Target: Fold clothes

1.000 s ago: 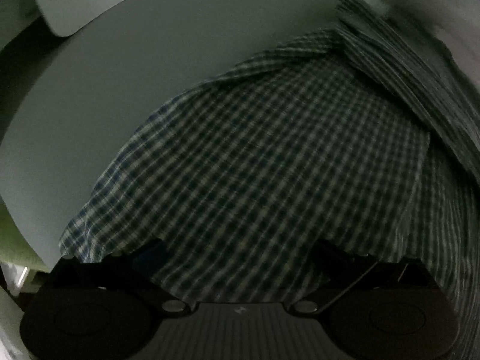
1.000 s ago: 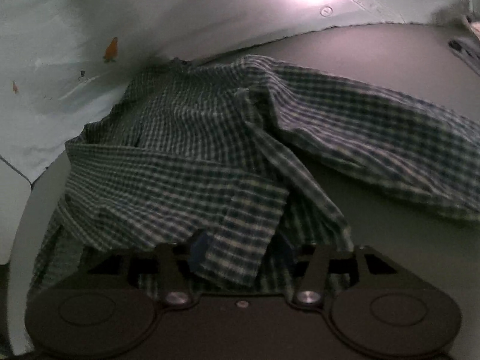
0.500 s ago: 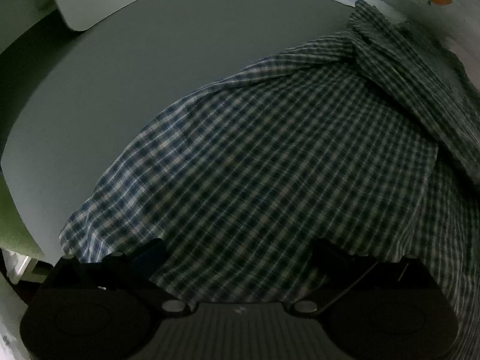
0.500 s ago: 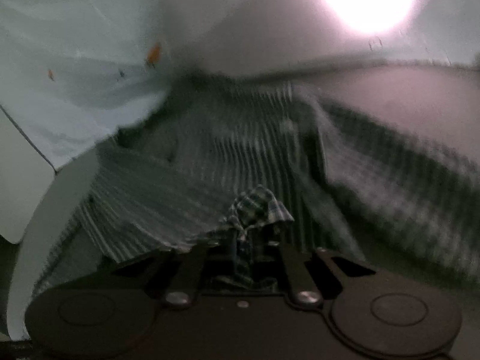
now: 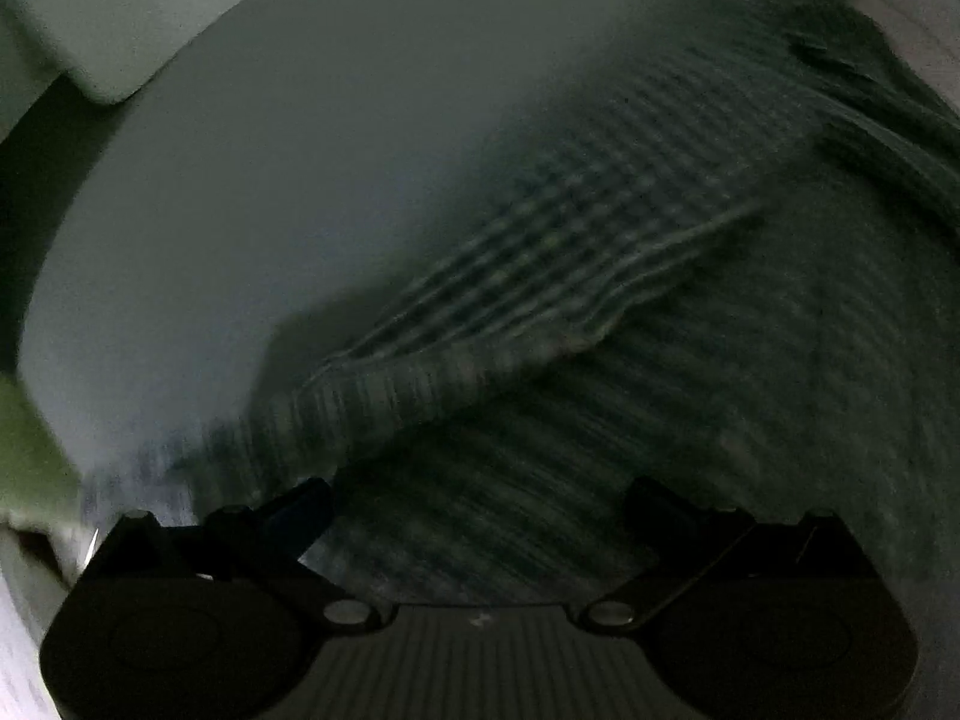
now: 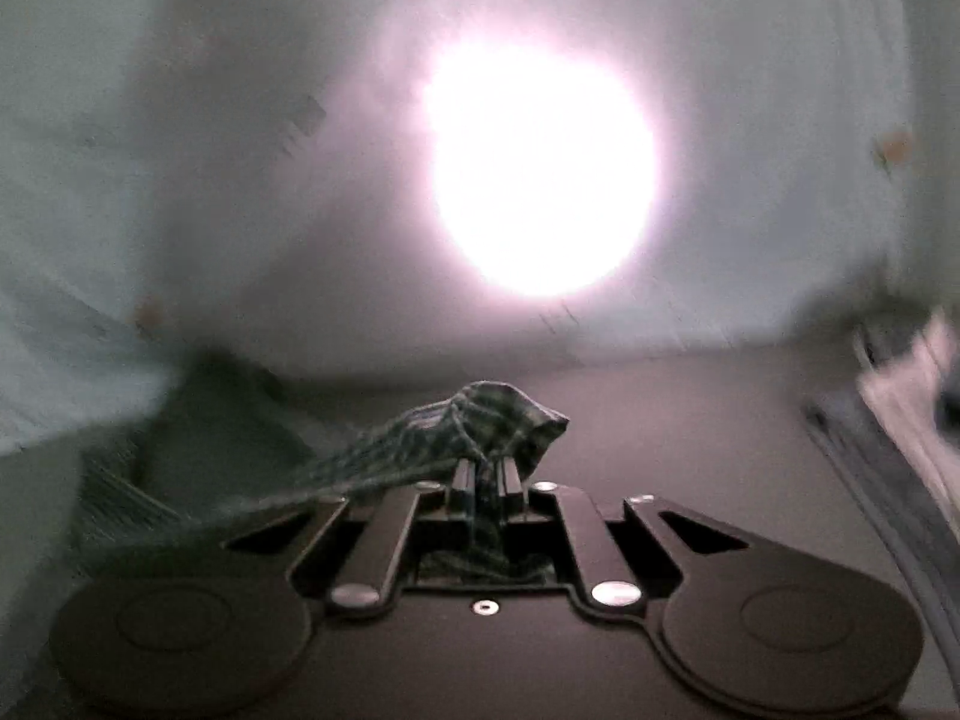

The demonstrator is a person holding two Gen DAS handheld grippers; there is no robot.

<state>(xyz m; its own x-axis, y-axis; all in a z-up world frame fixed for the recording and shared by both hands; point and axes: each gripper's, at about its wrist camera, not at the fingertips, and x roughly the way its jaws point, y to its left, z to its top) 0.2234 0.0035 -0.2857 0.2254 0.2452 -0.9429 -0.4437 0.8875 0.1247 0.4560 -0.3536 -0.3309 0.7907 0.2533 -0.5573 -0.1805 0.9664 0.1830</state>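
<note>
Right wrist view first: the right gripper (image 6: 486, 474) has its jaws clamped together on a pinch of the checked shirt (image 6: 480, 420), with a small peak of cloth bunched up above the fingertips and more of it trailing down and away to the left toward the rest of the garment. Beyond the pinch lies the grey table (image 6: 690, 420), and behind that a pale wall with a very bright lamp glare (image 6: 540, 168); a blurred pile of other things sits at the far right edge.

Left wrist view: the left gripper (image 5: 480, 504) hangs steeply over the shirt (image 5: 600, 252) with its jaws spread wide, nothing pinched between them. The checked cloth fills the lower and right part of the view, with a raised fold running across it and bare table (image 5: 300, 150) to the upper left. The picture is smeared, so fine detail of the cloth edge cannot be read.

The step in hand looks like carrying a caught edge or sleeve over the body of the shirt. To do it well, the right hand should keep its pinch firm, lift enough that the cloth clears the layers beneath, and lay it flat. The free left gripper would best pin or smooth the body so it does not drag along.
</note>
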